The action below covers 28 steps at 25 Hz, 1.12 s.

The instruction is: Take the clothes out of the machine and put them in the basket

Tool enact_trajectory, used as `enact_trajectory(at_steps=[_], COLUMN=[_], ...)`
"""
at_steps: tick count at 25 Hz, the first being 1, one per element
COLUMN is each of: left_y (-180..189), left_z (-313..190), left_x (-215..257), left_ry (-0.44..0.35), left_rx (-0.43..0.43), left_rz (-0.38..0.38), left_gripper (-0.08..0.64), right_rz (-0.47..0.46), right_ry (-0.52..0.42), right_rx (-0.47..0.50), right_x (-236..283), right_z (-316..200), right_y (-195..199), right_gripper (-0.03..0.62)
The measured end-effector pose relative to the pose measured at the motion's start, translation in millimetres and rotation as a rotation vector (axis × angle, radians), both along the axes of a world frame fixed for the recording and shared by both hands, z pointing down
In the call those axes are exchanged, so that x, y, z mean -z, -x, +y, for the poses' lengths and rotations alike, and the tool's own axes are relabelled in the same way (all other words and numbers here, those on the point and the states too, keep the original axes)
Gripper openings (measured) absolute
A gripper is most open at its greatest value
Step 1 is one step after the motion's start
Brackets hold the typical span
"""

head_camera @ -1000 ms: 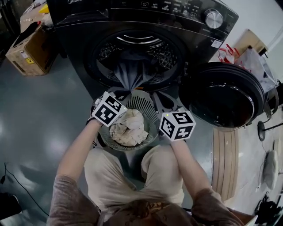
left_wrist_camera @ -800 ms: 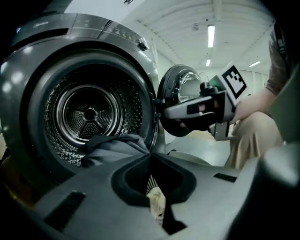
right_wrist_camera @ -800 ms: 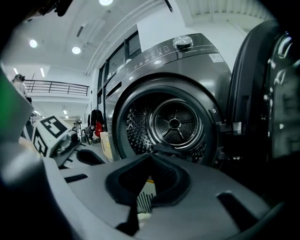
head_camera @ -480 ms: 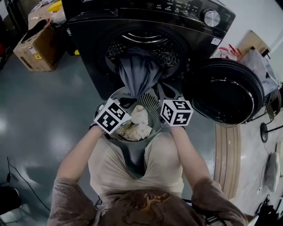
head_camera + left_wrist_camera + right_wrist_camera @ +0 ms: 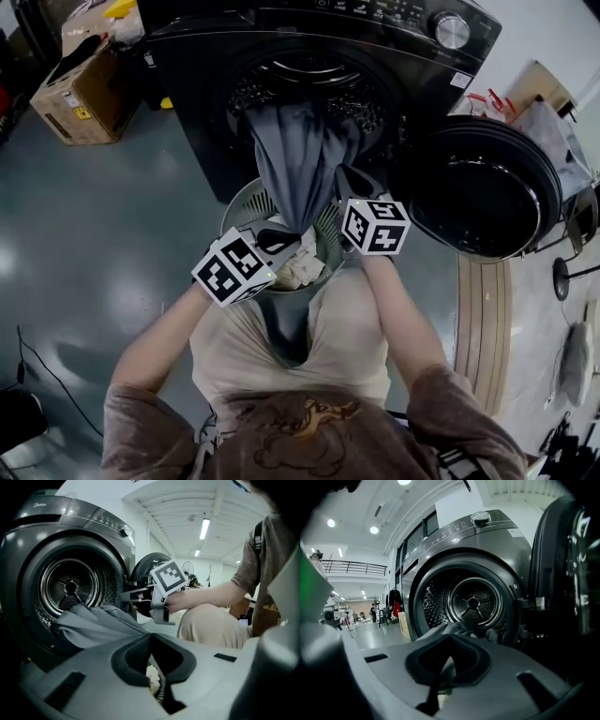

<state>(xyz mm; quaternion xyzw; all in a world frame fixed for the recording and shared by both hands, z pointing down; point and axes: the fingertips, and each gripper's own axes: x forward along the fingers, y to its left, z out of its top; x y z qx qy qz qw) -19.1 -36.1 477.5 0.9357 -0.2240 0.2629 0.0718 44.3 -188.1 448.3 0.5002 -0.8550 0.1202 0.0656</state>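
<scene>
The dark front-loading washing machine [image 5: 187, 56] filled the far side of the scene, its round door [image 5: 483, 192] swung open to the right. A long grey garment [image 5: 300, 159] hung out of the drum opening and narrowed toward the near side, over the round basket [image 5: 239, 202] that stood on the floor just in front of the machine. A crumpled pale cloth [image 5: 300, 267] already lay in the basket. The left gripper [image 5: 286, 234], at the basket's near left, had its jaws pressed together on the garment's narrow near end. The right gripper [image 5: 345, 178], at the basket's far right beside the garment's edge, also showed its jaws closed together, though whether they pinched anything could not be told. The step in hand appeared to be drawing the grey garment out of the drum. Much of it looked to be still inside, so the next move would call for pulling further toward the near side until the far end came free, then lowering it over the basket and opening the jaws.
</scene>
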Motion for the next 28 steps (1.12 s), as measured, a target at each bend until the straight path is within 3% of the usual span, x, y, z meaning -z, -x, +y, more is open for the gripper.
enact_trajectory(at_steps=[4,10,13,16,20,25,28], left_y=[-6,3,10,18,31,40,36], left_z=[18,13,0,-18,-63,-142,-186], left_x=[1,-1,3,8,10,-1,-12], left_ry=[0.047,0.03,-0.046,-0.092,-0.132,-0.148,-0.141], left_rx=[-0.044,-0.012,0.037,0.094,0.2,0.365,0.418], left_rz=[0.023,0.008,-0.02,-0.02,0.01,0.058,0.044], left_gripper=[0.008,0.009,0.034,0.163,0.237,0.303,0.334], right_rz=[-0.001,0.005,0.001,-0.005,0.0,-0.007,-0.009], right_ry=[0.001,0.0,0.006,0.003,0.0,-0.003,-0.004], right_rx=[-0.002,0.001,-0.002,0.007,0.028,0.049,0.058], right_x=[0,-1,-1,1,2,5,6], right_z=[1,2,2,5,8,15,16], right_y=[0,1,2,6,11,14,11], right_gripper=[-0.003,-0.003,-0.003,-0.003,-0.003,-0.003,-0.003])
